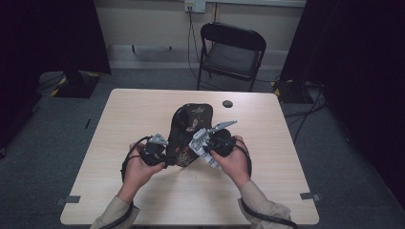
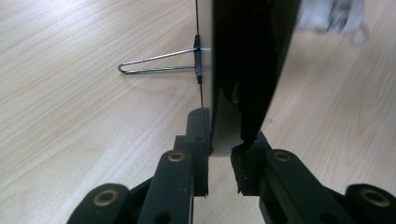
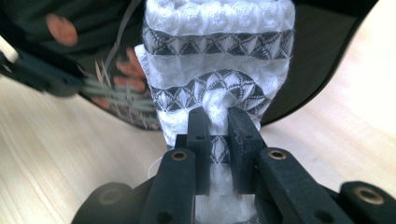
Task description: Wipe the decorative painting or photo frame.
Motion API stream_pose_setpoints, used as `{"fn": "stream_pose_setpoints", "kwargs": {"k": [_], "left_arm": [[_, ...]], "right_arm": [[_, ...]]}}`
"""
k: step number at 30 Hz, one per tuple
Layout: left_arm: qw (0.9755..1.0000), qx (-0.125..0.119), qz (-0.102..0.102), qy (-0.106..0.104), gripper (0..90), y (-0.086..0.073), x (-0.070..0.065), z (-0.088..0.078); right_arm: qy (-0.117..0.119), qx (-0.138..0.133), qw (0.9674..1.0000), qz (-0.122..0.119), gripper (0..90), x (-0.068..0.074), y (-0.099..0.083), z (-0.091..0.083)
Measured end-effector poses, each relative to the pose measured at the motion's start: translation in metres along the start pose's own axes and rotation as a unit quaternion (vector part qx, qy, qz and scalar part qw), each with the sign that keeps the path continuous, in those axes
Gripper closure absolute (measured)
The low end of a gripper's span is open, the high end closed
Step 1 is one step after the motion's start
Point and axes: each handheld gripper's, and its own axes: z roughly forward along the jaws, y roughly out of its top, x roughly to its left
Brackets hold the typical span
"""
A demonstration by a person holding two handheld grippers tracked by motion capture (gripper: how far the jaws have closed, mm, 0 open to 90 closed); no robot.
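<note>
Sock going into the pouch

Your right gripper point(image 3: 218, 122) clenches the white patterned sock point(image 3: 219, 56); your left gripper point(image 2: 219, 140) pinches the dark floral pouch point(image 1: 187, 133) upright on the worktop point(image 1: 267, 143); next, likely feed the sock into its mouth.

Light wood table point(image 1: 143, 191) is carrying the dark floral pouch point(image 1: 188, 129), which is lying mid-table; a small black round disc point(image 1: 227, 103) is sitting near the far edge.
</note>
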Motion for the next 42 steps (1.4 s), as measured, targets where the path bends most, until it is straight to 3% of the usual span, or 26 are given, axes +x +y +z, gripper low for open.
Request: {"fn": "stream_pose_setpoints", "kwargs": {"k": [9,20,26,36,42], "left_arm": [[1.0,0.0,0.0,0.0,78.7,0.0,0.0,0.0],[1.0,-0.002,-0.002,0.001,78.7,-0.001,0.0,0.0],[1.0,-0.002,-0.003,0.001,78.7,-0.001,0.001,0.0],[1.0,-0.003,-0.003,0.002,78.7,-0.001,0.001,0.0],[1.0,-0.004,-0.003,0.0,78.7,-0.001,0.001,0.0]], "right_arm": [[0.01,0.03,0.9995,0.007,81.2,0.004,-0.026,0.025],[0.018,0.043,0.9987,0.021,81.2,0.004,-0.047,0.037],[0.01,0.019,0.9997,0.015,81.2,0.0,-0.033,0.011],[-0.022,-0.046,0.9987,-0.011,81.4,-0.006,0.025,-0.059],[-0.028,-0.073,0.9968,-0.014,81.2,-0.006,0.051,-0.073]]}}
